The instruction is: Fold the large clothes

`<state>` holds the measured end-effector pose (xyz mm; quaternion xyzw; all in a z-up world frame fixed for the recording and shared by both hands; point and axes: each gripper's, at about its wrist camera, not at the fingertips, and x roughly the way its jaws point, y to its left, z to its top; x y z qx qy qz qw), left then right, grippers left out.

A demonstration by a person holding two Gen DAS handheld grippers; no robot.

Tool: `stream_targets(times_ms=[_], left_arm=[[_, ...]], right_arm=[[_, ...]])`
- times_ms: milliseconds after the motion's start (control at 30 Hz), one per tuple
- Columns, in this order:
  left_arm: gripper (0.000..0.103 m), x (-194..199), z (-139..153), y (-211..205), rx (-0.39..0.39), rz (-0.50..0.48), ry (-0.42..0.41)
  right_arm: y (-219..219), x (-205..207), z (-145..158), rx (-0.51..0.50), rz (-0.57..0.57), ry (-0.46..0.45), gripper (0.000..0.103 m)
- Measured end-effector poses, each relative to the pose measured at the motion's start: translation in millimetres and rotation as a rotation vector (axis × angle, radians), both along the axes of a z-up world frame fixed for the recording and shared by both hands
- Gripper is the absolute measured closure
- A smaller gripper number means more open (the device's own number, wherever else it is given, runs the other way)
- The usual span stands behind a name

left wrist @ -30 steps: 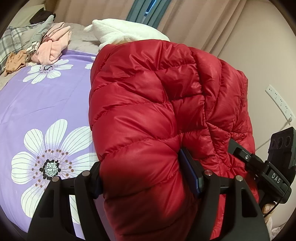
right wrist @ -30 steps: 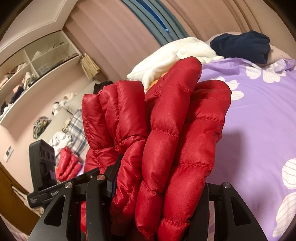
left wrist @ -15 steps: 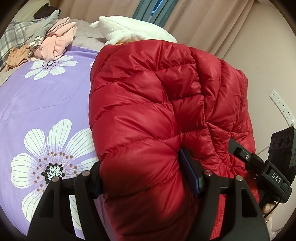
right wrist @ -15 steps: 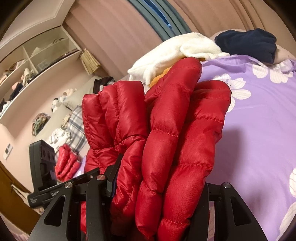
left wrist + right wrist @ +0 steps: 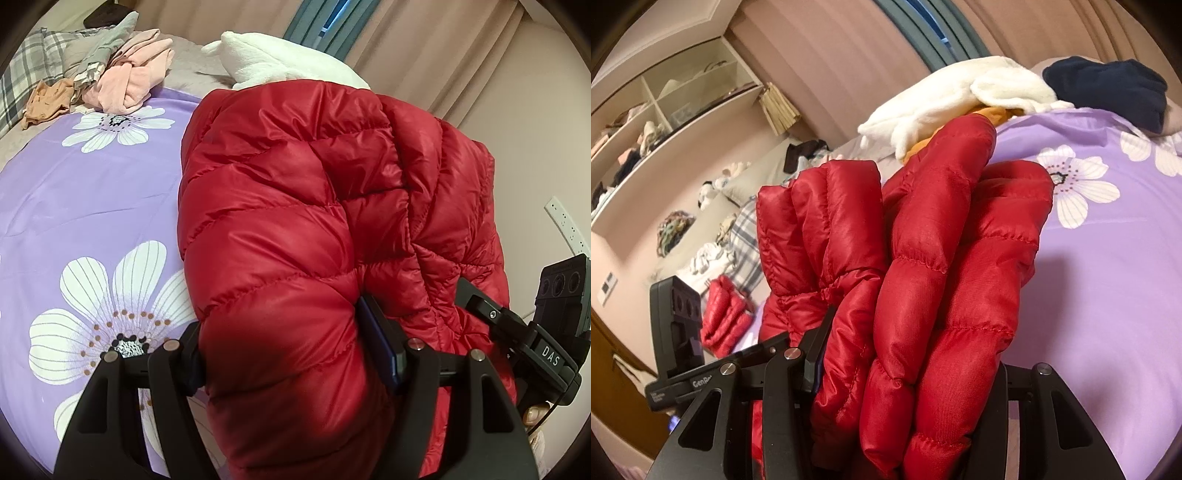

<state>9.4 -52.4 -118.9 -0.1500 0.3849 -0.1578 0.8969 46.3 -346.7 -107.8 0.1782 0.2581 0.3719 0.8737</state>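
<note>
Little has moved since a second ago: both my grips hold as before, only the bed's far clutter sits slightly lower in the left view. Item: red down jacket (image 5: 288,206), quilted, glossy, bunched in thick folds above the purple floral bedspread (image 5: 92,206). Left gripper (image 5: 284,354) and right gripper (image 5: 908,373) each have fingers clamped on its padding.

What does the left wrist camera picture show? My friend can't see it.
A puffy red down jacket is clamped in the left tongs, bulging above a purple bedspread with white flowers. Behind it lie a white fleece and crumpled pink clothes.
</note>
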Motion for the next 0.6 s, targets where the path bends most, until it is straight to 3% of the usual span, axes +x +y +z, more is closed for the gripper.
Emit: stream_targets(times_ms=[600], left_arm=[[0.033,-2,-2,2,-0.026,0.02,0.037]], right_arm=[[20,18,-4,-0.004,0.03,0.036,0.054]])
